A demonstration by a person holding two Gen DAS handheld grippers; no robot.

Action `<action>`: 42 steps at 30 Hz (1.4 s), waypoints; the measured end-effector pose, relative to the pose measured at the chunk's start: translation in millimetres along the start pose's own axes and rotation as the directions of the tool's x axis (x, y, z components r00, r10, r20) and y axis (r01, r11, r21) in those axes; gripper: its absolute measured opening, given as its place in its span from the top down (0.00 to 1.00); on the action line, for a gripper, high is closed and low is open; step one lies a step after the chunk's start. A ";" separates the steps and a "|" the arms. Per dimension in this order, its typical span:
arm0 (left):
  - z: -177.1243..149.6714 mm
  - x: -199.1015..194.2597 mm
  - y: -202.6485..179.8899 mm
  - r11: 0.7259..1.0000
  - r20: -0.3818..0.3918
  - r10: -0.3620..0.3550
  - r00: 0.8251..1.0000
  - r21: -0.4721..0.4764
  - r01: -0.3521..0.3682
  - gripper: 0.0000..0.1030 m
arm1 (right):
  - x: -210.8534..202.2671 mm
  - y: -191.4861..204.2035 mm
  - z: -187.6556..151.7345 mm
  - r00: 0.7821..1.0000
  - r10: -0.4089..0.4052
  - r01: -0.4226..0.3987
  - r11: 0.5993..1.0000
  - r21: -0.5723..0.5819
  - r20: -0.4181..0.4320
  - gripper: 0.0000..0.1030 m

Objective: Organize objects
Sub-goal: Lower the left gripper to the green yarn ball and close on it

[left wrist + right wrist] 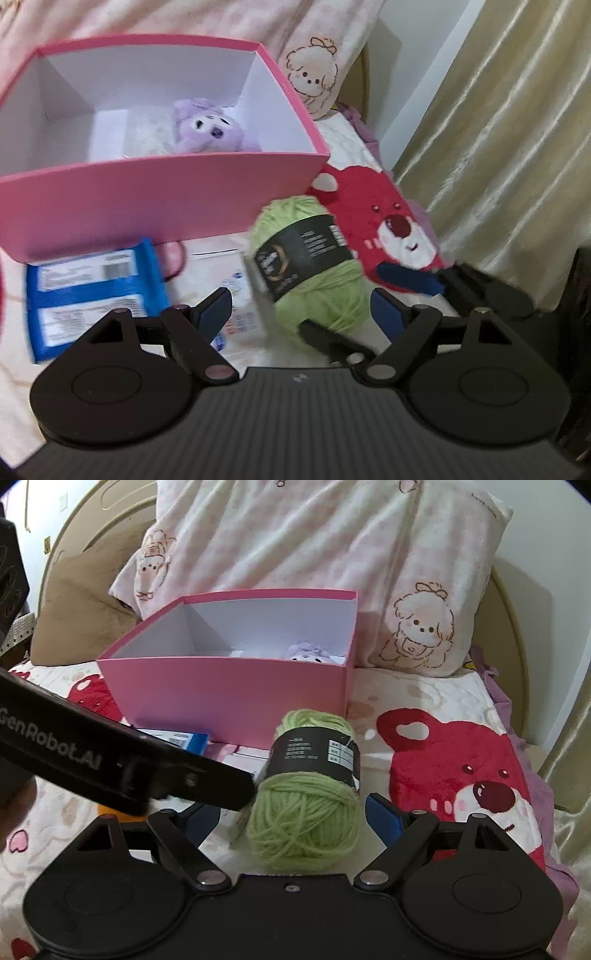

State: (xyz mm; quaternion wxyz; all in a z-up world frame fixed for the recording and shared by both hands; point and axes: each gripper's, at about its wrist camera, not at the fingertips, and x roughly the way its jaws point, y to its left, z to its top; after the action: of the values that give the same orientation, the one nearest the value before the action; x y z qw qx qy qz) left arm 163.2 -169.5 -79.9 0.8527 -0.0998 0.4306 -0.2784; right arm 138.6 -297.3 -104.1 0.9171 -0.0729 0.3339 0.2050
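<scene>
Biggest thing first: you're working on a bed with a bear-print blanket and a puppy-print pillow propped at the back, so everything sits on soft, lumpy ground. The pink box is open and standing between the pillow and the loose stuff, and there's already a purple plush lying in its far right corner, so I'd say you're maybe a third of the way in. Still outside: the green yarn skein with its black label, sitting on the blanket just in front of the box's right corner, then the blue packet lying flat by the box's front wall, plus a white leaflet or packet beside it that's too blurry to name. Your right gripper has its fingers spread wide with the yarn sitting between them, not squeezed yet as far as I can tell. Your left gripper is also spread and pinching nothing, hanging just left of the yarn. Looks like yarn goes in next, then the flat bits.
</scene>
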 end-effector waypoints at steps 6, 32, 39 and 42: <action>2.5 23.6 -1.4 0.999 -0.008 -0.015 1.000 -0.036 0.015 0.22 | 13.1 -8.2 -4.8 0.999 -0.012 0.013 1.000 0.026 -0.031 0.14; -31.3 33.9 11.4 0.984 -0.092 -0.081 0.992 -0.166 0.065 0.48 | 10.3 -13.7 -16.0 0.977 0.138 -0.121 0.987 0.109 -0.163 0.23; -37.6 31.3 5.3 0.989 -0.008 -0.075 0.997 -0.130 0.074 0.56 | 28.1 -11.6 -17.9 0.966 0.170 -0.153 0.983 0.099 -0.193 0.37; -37.8 22.1 0.7 0.988 -0.022 -0.089 0.996 -0.128 0.086 0.57 | 13.8 -5.4 -19.2 0.971 0.152 -0.138 0.987 0.087 -0.183 0.41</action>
State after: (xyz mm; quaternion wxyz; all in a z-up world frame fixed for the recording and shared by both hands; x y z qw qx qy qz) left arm 144.1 -178.7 -118.3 0.8257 -0.1686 0.4542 -0.2890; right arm 139.2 -302.9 -127.7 0.8659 -0.0333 0.4311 0.2513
